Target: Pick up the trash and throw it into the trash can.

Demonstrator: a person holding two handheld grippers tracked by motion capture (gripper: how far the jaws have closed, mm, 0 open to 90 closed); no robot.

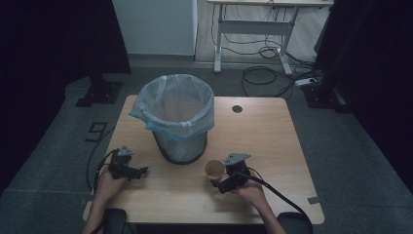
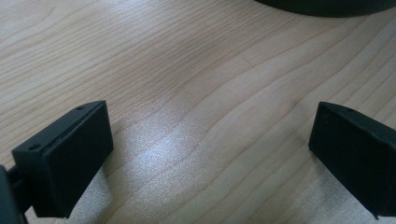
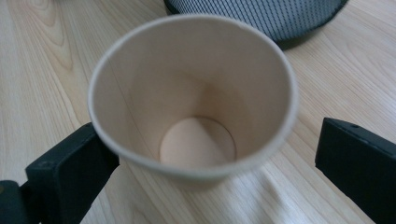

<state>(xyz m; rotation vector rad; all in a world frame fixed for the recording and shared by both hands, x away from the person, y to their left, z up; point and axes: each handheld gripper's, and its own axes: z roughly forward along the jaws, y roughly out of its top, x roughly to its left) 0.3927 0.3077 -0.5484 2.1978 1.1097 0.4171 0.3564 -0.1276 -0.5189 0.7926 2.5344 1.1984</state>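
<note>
On the pale wooden table [image 1: 272, 146], whose top has rounded corners and a small dark round hole [image 1: 237, 108] near the far edge, stands a black mesh wastebasket [image 1: 178, 119] lined with a translucent bluish plastic bag folded over its rim. Grey carpet surrounds the table, with dark curtains at both sides of the room. Beyond the table, a white desk frame [image 1: 253, 27] stands against a light wall, and black cables [image 1: 265, 73] lie in loops on the floor beneath it, running toward a white power strip [image 1: 306, 81].

At the near left corner, a hand [image 1: 108, 186] holds the left gripper [image 1: 138, 172] low over the wood, well apart from the basket. In the left gripper view its two black jaws are spread wide with bare wood grain between them and nothing touching either one; the dark base of the basket shows at the top edge.

To the right of the basket's base, the other hand [image 1: 251, 191] holds the right gripper [image 1: 217, 182] around an empty tan paper cup [image 1: 214, 168], which stands upright on the table near the basket. In the right gripper view the cup [image 3: 194, 93] sits between the jaws, mouth up and its bottom visible. The jaw at the left of that view lies against or just beside the cup wall, though I cannot tell if it touches; the other jaw stands clearly apart from the cup, so the claw is released, not clamped on it.
</note>
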